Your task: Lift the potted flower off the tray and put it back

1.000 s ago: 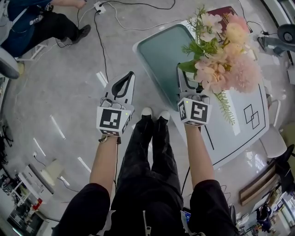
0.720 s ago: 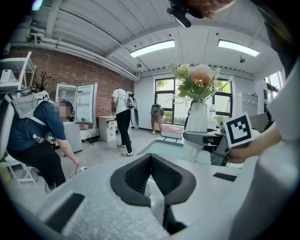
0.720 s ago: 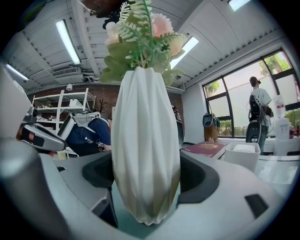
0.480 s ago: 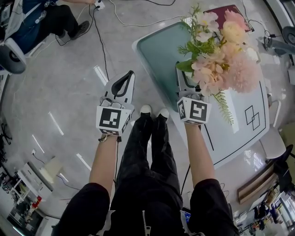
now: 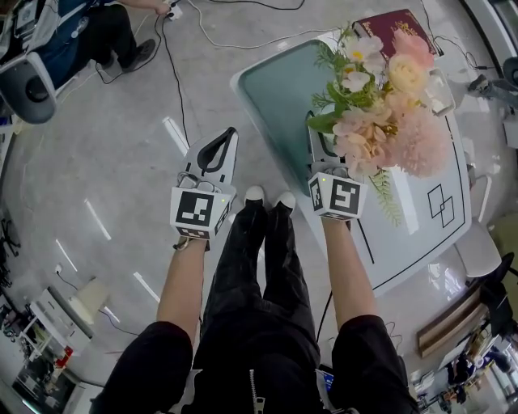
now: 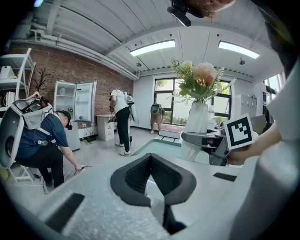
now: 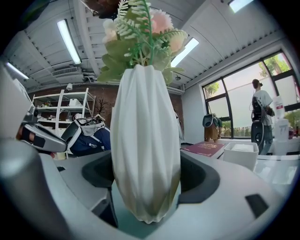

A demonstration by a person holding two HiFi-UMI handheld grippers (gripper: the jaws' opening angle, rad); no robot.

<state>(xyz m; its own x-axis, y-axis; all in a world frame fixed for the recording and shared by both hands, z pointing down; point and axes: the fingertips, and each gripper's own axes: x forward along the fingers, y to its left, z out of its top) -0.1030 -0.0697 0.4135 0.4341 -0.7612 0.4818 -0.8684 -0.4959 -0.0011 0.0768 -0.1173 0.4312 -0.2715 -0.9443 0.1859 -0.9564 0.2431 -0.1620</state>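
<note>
Carries the potted flower [image 5: 380,97] a touch further left and up across the head view than a second ago, toward the far end of the tray [image 5: 279,97]. Bares more of the red book [image 5: 396,23] behind the blooms. Brings the grey chair [image 5: 28,85] fuller into that view's top left corner. In the left gripper view, finds the person in blue [image 6: 44,140] now farther off and stooping lower. In the right gripper view, sets the person at the window [image 7: 261,112] slightly further right.

White left claw [image 5: 230,131], right claw [image 5: 327,137]; black trousers [image 5: 259,299], short sleeves [image 5: 150,352]
</note>
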